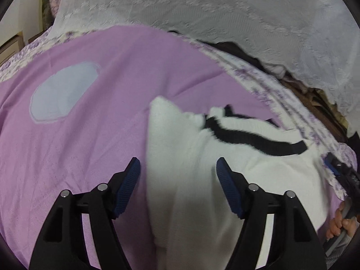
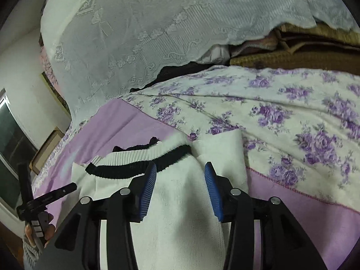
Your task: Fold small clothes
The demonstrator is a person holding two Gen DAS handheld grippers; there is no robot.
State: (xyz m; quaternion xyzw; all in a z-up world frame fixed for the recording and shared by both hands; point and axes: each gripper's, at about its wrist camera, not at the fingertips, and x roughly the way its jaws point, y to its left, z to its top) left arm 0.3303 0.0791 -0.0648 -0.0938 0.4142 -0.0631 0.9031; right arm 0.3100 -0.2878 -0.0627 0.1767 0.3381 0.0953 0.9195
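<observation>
Between the jaws of the left gripper [image 1: 178, 168] lies a white sweater [image 1: 193, 175] of soft, matt knit with a ribbed black band [image 1: 254, 139] beyond the jaws. The fingers [image 1: 129, 186] are matt black plastic faced with ridged blue rubber-like pads, with shiny metal pins at the joints. Under it all, the lilac bedsheet [image 1: 90, 135] is smooth, matt woven cloth. The right gripper [image 2: 180, 173] looks the same; right of its jaws runs a floral cotton border [image 2: 281, 112], and beyond them hangs a white embossed lace cover [image 2: 157, 22].

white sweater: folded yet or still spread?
Partly folded. The white sweater has a flap doubled over at its far corner, black-trimmed collar still exposed. Both grippers, left and right, are open above it.
</observation>
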